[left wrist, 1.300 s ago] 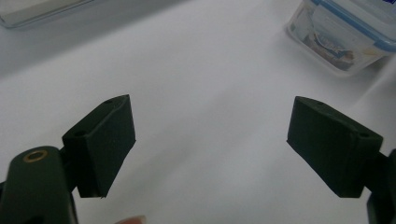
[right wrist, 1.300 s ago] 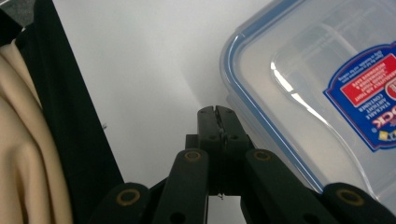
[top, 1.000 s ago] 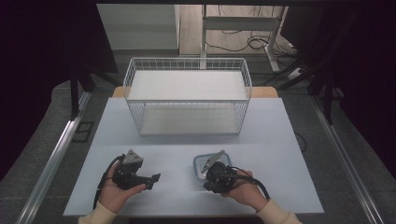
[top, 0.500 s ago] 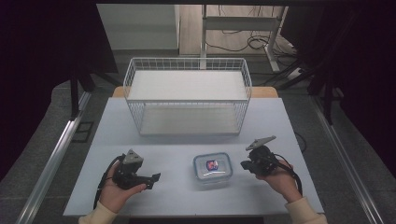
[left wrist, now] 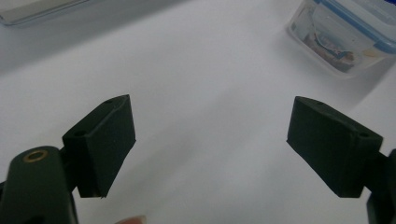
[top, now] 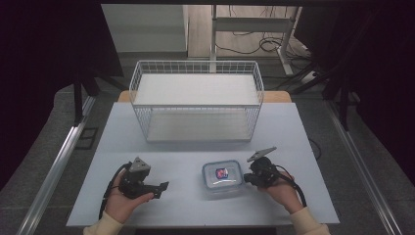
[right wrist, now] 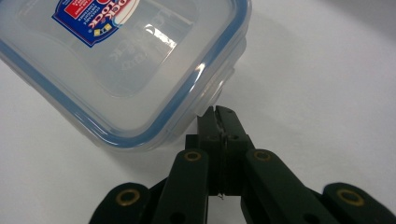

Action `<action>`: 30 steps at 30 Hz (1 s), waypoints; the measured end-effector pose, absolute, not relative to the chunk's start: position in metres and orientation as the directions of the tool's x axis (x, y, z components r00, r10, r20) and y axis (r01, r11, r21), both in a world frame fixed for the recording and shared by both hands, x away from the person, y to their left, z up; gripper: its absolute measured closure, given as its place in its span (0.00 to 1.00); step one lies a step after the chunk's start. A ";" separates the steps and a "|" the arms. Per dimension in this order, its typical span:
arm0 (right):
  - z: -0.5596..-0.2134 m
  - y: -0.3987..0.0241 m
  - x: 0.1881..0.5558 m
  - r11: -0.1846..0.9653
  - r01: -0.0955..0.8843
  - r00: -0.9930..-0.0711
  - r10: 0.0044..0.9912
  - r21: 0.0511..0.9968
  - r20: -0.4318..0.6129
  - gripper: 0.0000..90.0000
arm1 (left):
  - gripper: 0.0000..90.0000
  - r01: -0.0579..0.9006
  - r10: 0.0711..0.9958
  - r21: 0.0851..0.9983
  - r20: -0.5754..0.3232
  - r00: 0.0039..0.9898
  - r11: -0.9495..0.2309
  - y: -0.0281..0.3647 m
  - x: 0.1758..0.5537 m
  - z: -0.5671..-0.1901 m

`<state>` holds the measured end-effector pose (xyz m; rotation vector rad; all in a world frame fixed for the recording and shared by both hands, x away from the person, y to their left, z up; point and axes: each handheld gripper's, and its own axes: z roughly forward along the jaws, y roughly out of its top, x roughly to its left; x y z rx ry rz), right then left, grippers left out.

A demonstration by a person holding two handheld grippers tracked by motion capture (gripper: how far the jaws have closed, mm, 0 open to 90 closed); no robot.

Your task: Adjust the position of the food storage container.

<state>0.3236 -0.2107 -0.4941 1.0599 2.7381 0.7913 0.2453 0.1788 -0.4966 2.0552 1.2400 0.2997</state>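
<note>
A white wire basket [top: 195, 105] sits at twelve o'clock on the table [top: 303, 147]. The lidded plastic container [top: 222, 177] lies toward five o'clock. At its three o'clock, the right gripper [top: 250, 176] points level at its side latch, jaws closed, empty. At seven o'clock, the left gripper [top: 161, 188] rests in a palm, jaws spread, empty.

We note the box [right wrist: 126, 65] is cut off by the top and left edges in the right gripper view, its label [right wrist: 91, 16] only partly readable. In the left gripper view the box runs off the right edge, contents blurred. From above, the label is too small to read.
</note>
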 end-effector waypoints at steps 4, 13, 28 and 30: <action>-0.494 -0.205 0.323 0.622 0.597 -0.757 0.645 0.507 0.100 0.99 | 0.17 0.682 0.843 0.671 -0.155 0.514 -0.292 0.180 0.246 -0.498; -0.495 -0.173 0.318 0.660 0.553 -0.800 0.590 0.508 0.105 0.99 | 0.17 0.685 0.845 0.669 -0.158 0.510 -0.288 0.180 0.246 -0.498; -0.497 -0.149 0.319 0.673 0.521 -0.819 0.567 0.525 0.086 0.99 | 0.17 0.687 0.846 0.666 -0.155 0.510 -0.292 0.181 0.247 -0.500; -0.487 -0.158 0.315 0.644 0.511 -0.805 0.591 0.570 0.054 0.99 | 0.17 0.687 0.848 0.668 -0.156 0.506 -0.287 0.183 0.247 -0.500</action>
